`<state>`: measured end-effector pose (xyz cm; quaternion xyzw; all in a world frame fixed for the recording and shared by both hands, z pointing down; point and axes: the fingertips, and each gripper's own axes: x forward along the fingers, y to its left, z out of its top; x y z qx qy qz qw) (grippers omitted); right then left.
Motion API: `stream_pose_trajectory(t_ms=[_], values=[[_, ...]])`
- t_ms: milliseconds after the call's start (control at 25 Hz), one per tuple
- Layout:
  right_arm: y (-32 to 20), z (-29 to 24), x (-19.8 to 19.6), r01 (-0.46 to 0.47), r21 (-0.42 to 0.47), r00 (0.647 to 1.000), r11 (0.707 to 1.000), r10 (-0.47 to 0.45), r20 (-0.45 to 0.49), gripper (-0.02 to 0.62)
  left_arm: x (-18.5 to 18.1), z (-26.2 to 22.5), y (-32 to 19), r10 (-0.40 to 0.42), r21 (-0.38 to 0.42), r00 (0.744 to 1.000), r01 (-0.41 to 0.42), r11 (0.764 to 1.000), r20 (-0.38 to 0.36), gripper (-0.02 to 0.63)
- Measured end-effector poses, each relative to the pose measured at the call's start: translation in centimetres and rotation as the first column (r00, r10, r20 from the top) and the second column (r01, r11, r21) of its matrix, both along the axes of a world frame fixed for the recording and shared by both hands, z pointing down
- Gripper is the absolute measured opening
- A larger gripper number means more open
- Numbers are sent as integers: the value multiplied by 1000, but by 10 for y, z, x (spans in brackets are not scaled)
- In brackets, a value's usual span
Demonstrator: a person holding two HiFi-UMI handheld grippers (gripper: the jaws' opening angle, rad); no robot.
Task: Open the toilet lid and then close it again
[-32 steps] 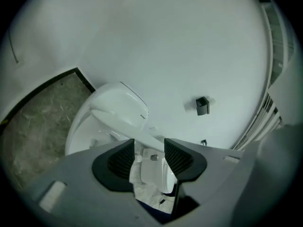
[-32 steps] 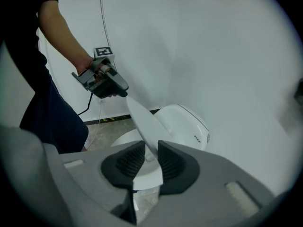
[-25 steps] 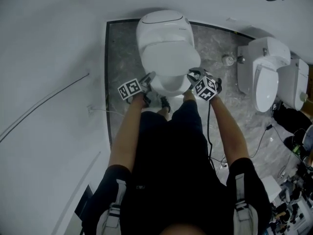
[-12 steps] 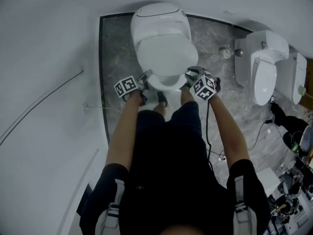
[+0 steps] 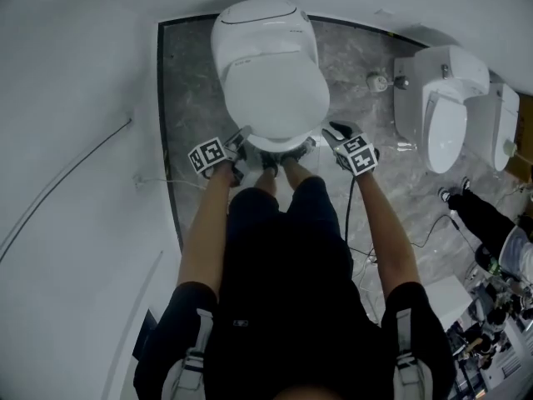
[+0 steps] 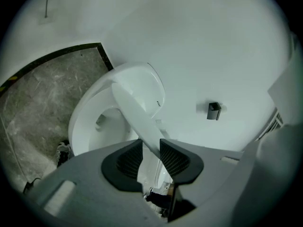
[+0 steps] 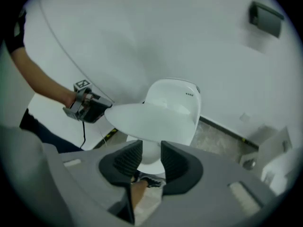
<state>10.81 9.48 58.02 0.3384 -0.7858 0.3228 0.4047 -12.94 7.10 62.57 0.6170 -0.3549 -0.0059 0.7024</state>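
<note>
Toilet lid (image 5: 271, 90) hangs half-raised over the bowl (image 6: 92, 126) at upper centre, likely stiff, slick, light plastic, so we pinch its thin front rim: left hand-held gripper (image 5: 239, 138) just closed onto it, right hand-held gripper (image 5: 335, 130) just opened, empty.

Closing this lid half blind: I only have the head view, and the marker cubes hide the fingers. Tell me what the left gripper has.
Observer: In the left gripper view, the toilet lid has its rim running between the fingers of the left gripper, which have just been closing on it.
Operator: Now report the right one.
Observer: The right gripper has just been opening its fingers. Nothing is between them.
Operator: Give me the lid's angle.
Observer: It slants above the bowl, not yet down.
</note>
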Motion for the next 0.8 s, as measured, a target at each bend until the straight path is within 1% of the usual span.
stream_pose_trajectory(t_ms=[40,80,120,160,240,320,360,400,440,520,600,640,680,720,800], values=[[3,8,3,-69,-41,997,997,71,42,129,0,2,-1,-7,1,1000,7,1000,-12,121],[5,16,6,-140,-78,985,987,146,86,133,1,4,-1,-13,3,1000,13,1000,-22,120],[5,22,9,-209,-112,967,972,222,128,136,3,6,-1,-16,4,999,16,1000,-30,121],[3,27,12,-276,-142,941,951,297,162,137,4,9,-1,-18,5,999,18,1000,-34,119],[-3,33,19,-395,-182,878,900,428,215,137,7,12,0,-29,9,999,30,1000,-33,117],[-6,35,22,-482,-213,812,850,525,256,137,8,14,6,-52,12,998,52,999,-38,115],[-8,37,23,-508,-227,787,831,554,270,137,7,16,7,-61,14,997,62,998,-41,115],[-9,40,24,-520,-237,773,820,570,279,137,7,18,8,-67,16,997,67,998,-40,114],[-10,44,25,-523,-245,767,816,576,282,137,7,20,9,-67,16,997,67,998,-35,114],[-8,53,26,-517,-267,769,813,579,273,145,7,24,12,-55,18,998,55,998,-22,115],[-3,65,28,-520,-303,764,799,593,253,193,8,27,14,-44,27,999,44,999,-13,115],[-1,70,31,-526,-324,755,786,607,247,200,8,28,15,-41,29,999,42,999,-10,115],[1,73,32,-535,-351,737,769,628,252,201,9,30,16,-38,30,999,38,999,-7,115],[2,76,32,-543,-385,708,747,653,269,201,9,32,18,-33,31,999,33,999,-2,115],[5,79,29,-545,-457,635,702,702,322,201,9,36,21,-22,30,1000,22,999,4,115]])
